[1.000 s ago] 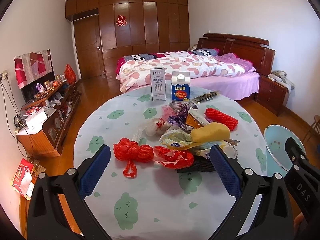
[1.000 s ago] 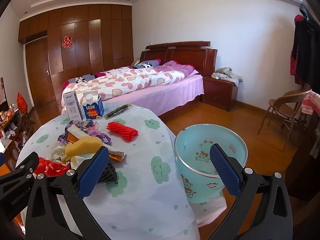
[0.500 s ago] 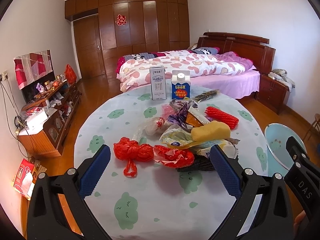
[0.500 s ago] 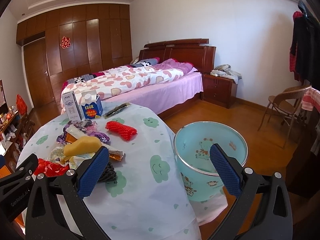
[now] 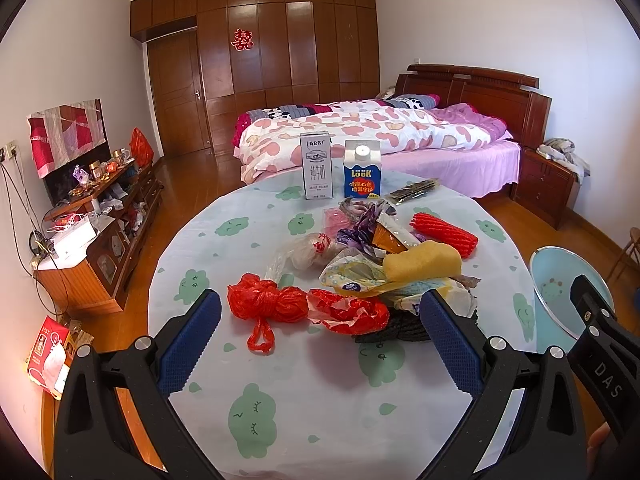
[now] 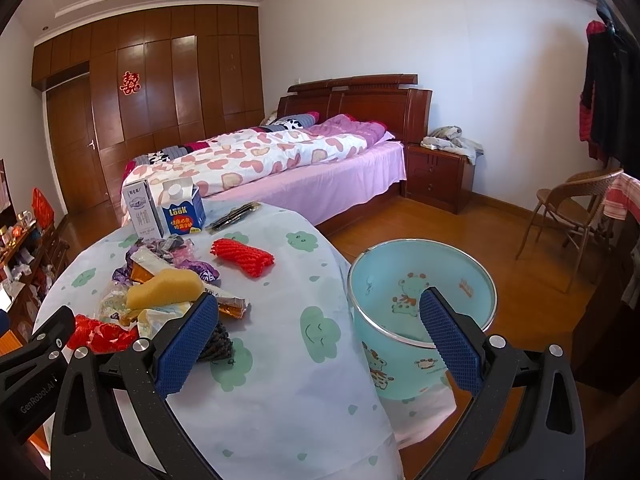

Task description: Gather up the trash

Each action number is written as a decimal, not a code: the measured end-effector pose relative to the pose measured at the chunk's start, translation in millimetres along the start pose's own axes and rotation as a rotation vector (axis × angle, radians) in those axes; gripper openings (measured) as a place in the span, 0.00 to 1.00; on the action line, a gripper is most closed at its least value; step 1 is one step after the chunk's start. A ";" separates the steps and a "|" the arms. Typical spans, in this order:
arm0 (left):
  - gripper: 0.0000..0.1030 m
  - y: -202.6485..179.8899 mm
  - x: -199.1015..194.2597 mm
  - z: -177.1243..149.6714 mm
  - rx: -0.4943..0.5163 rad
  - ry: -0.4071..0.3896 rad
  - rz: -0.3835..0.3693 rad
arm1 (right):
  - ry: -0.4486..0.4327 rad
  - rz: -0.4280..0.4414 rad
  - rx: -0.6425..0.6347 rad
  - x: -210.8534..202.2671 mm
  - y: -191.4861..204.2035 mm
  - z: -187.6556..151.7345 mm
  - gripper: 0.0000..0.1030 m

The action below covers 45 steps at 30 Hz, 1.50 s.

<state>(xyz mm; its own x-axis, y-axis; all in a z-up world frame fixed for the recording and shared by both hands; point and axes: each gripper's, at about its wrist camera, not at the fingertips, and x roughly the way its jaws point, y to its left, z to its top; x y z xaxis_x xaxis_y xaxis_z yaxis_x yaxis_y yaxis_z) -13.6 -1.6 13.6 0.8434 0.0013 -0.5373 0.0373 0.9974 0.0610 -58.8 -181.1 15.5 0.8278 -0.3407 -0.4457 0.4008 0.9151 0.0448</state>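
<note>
Red crumpled plastic bags (image 5: 266, 302) and wrappers are lying heaped mid-table — nothing's collected yet. Left gripper (image 5: 320, 344) and right gripper (image 6: 318, 338) are both hovering w/ jaws wide, empty. Next: pinching one bag, carrying it to the pale-blue cartoon bucket (image 6: 404, 346) beside the table.

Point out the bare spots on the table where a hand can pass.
Bare cloth lies along the near table edge, before the red bag, and left of it. The right rim beside the bucket is free. The trash heap crowds the middle; cartons border the far edge.
</note>
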 end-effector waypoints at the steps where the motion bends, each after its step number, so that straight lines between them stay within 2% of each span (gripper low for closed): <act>1: 0.94 0.1 -0.1 0.0 0.000 0.000 0.000 | 0.000 -0.001 0.000 0.0 0.2 -0.2 0.96; 45: 0.94 -3.7 5.9 -8.6 -0.002 0.021 -0.003 | 0.007 0.000 0.006 0.0 -0.4 -4.7 0.95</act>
<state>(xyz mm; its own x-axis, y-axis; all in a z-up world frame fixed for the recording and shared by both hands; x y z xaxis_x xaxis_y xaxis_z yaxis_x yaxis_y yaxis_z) -13.4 -4.6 2.9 0.8318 -0.0003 -0.5550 0.0386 0.9976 0.0573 -60.8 -180.5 11.2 0.8248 -0.3392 -0.4523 0.4031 0.9138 0.0497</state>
